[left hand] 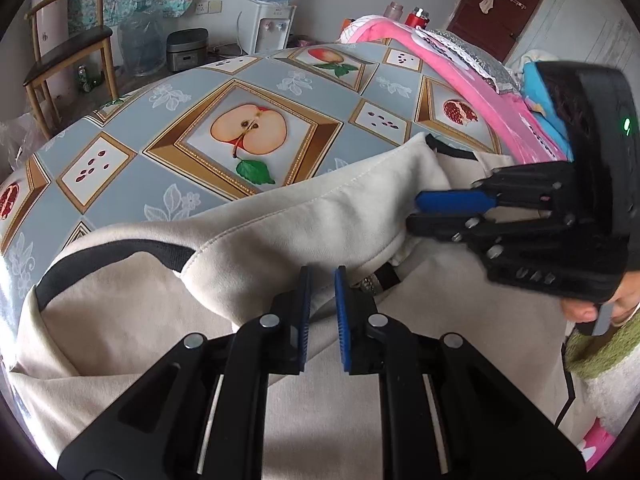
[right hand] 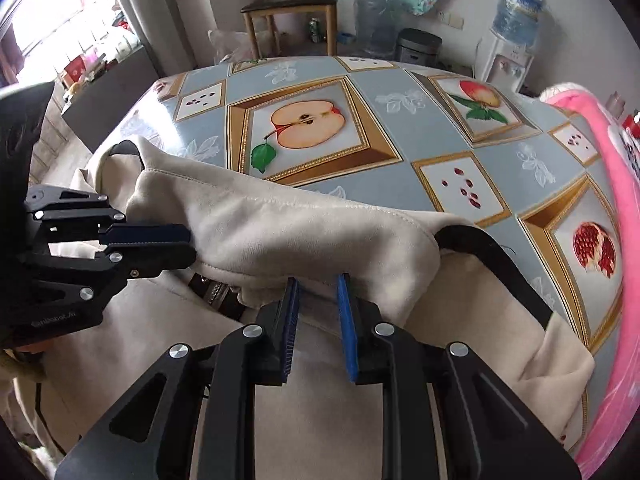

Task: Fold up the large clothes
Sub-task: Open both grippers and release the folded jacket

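A cream garment (left hand: 168, 320) with black trim lies on the table, its upper part folded over into a long ridge (right hand: 280, 224). A zipper (left hand: 372, 280) shows under the fold. My left gripper (left hand: 323, 278) is shut on the fold's lower edge, with cloth between its blue pads. From the right wrist view, the left gripper (right hand: 192, 246) is pinching the ridge's left end. My right gripper (right hand: 318, 282) is shut on the same fold further right. In the left wrist view the right gripper (left hand: 414, 214) comes in from the right, closed on the cloth.
The table wears a blue-grey cloth (left hand: 256, 128) printed with fruit. A pink blanket (left hand: 460, 76) lies along its right side. Behind the table stand a wooden chair (left hand: 68, 52), a water dispenser (left hand: 272, 28) and a rice cooker (left hand: 187, 48). A hand (left hand: 580, 312) holds the right gripper.
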`<state>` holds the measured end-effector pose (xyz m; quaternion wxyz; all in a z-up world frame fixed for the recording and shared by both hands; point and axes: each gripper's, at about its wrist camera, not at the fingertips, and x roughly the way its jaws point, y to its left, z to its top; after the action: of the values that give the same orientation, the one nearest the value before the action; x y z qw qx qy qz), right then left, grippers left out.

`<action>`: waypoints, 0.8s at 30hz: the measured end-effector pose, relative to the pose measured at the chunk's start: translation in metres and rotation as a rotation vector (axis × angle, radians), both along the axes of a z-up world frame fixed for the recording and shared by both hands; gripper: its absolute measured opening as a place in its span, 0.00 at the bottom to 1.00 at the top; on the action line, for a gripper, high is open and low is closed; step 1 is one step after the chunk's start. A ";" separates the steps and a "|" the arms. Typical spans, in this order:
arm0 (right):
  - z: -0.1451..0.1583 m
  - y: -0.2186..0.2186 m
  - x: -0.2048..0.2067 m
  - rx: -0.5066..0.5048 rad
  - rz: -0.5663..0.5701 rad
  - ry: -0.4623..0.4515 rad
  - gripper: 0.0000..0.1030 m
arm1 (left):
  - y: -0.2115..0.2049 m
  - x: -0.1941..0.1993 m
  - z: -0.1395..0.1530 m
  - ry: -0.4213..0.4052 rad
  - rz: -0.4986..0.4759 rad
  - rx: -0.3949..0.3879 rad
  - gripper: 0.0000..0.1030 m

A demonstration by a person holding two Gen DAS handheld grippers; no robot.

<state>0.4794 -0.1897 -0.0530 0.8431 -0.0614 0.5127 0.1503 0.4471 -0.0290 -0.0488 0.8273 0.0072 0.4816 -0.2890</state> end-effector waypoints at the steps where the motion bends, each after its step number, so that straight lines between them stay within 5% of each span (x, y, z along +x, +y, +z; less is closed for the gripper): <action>1: 0.004 0.000 -0.005 0.015 -0.007 -0.017 0.19 | 0.001 -0.002 0.000 -0.001 -0.002 0.002 0.12; 6: 0.017 0.006 -0.012 0.242 0.016 -0.044 0.20 | 0.005 -0.004 -0.004 -0.003 0.012 -0.034 0.12; 10: -0.021 0.035 -0.006 0.161 0.049 -0.032 0.20 | 0.006 -0.004 -0.004 0.003 0.011 -0.033 0.12; 14: -0.017 0.028 -0.006 0.171 0.035 0.007 0.20 | 0.008 -0.003 -0.004 0.009 0.008 -0.044 0.11; 18: 0.001 0.007 -0.008 0.127 -0.043 -0.074 0.21 | 0.010 -0.002 -0.006 0.014 0.012 -0.060 0.11; 24: -0.020 -0.006 0.007 0.090 -0.103 -0.009 0.22 | 0.016 -0.002 -0.005 0.028 0.011 -0.095 0.11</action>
<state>0.4863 -0.1958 -0.0730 0.8540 0.0026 0.5039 0.1293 0.4453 -0.0134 -0.0538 0.8215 -0.0384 0.4789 -0.3071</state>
